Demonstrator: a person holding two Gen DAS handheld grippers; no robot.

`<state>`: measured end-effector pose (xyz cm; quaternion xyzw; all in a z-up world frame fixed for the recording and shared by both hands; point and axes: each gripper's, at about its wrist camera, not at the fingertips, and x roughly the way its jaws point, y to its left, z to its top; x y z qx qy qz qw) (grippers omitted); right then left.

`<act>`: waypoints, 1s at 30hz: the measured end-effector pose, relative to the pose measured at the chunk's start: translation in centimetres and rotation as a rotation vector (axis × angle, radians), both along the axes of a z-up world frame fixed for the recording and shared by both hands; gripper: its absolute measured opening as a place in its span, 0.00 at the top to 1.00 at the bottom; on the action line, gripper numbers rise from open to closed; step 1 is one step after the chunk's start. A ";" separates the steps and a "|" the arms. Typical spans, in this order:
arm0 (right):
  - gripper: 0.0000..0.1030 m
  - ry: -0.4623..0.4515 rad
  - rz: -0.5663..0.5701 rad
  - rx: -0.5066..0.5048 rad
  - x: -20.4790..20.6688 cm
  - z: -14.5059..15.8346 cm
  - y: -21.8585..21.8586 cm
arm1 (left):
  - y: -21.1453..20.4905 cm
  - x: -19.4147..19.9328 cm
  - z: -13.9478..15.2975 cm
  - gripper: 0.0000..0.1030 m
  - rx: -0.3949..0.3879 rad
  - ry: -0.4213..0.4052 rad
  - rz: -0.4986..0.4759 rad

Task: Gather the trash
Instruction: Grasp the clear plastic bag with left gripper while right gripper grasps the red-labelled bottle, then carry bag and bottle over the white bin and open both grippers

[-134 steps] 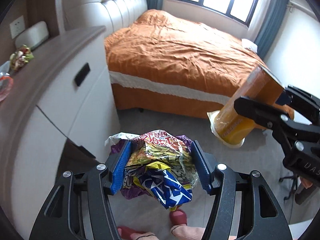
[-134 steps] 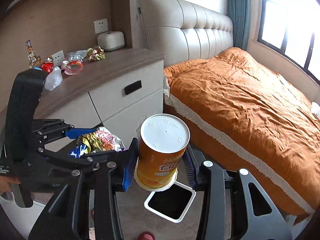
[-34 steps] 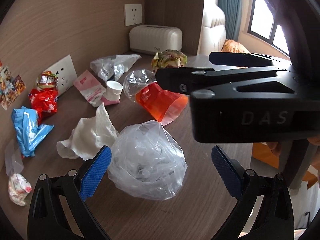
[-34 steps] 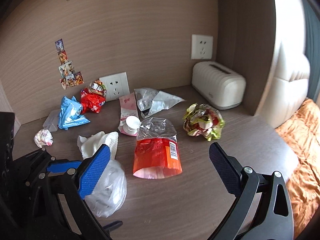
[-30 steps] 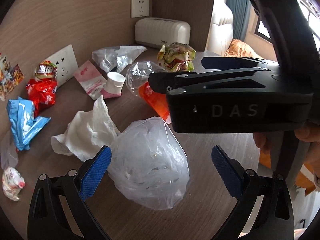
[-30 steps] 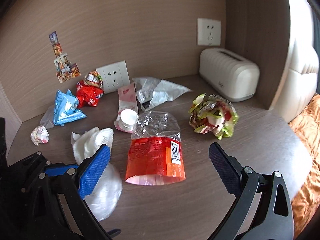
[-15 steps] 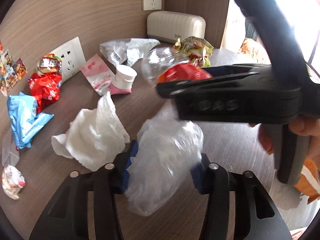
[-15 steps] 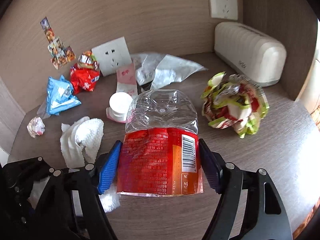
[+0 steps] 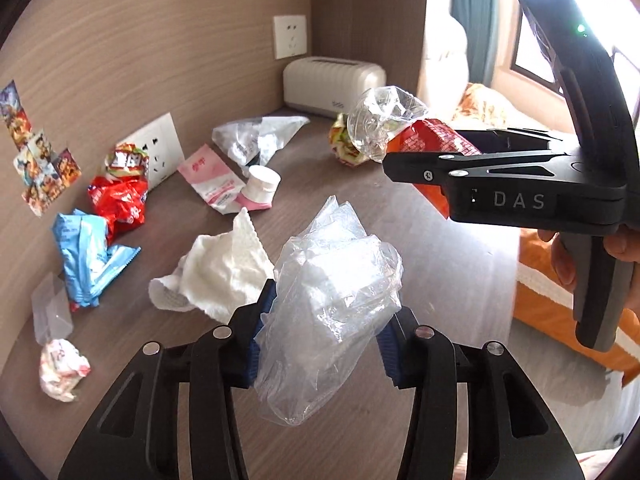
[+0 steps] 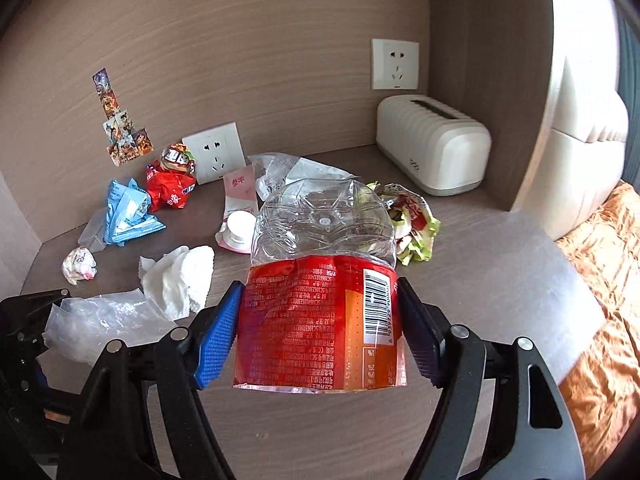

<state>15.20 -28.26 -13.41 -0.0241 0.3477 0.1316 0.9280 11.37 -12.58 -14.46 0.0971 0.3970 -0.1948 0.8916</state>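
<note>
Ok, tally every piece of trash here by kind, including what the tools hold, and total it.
Clear plastic bags: 3
Crushed bottle: 1
White tissue wads: 2
Crumpled wrappers: 4
Pink sachet: 1
White cap: 1
Total: 12

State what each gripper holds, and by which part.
Left gripper: clear plastic bag, pinched across its lower middle. Right gripper: crushed bottle, gripped across its red label.

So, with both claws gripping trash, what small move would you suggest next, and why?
Probably lift both clear of the desk and turn toward the bin: the left claw pinches the clear bag, and the right claw clamps the crushed bottle.
</note>
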 end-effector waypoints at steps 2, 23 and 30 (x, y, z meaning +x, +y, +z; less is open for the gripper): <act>0.27 -0.016 -0.038 0.002 -1.6 0.6 0.1 | 0.4 -0.9 0.4 0.56 -0.005 -0.005 -0.026; 0.27 -0.006 -0.515 -0.056 -20.7 0.8 -2.6 | -3.4 -11.1 1.0 0.56 -0.081 -0.003 -0.493; 0.27 0.040 -0.629 -0.036 -25.6 -1.0 -7.6 | -9.2 -14.4 -1.0 0.56 -0.074 0.048 -0.618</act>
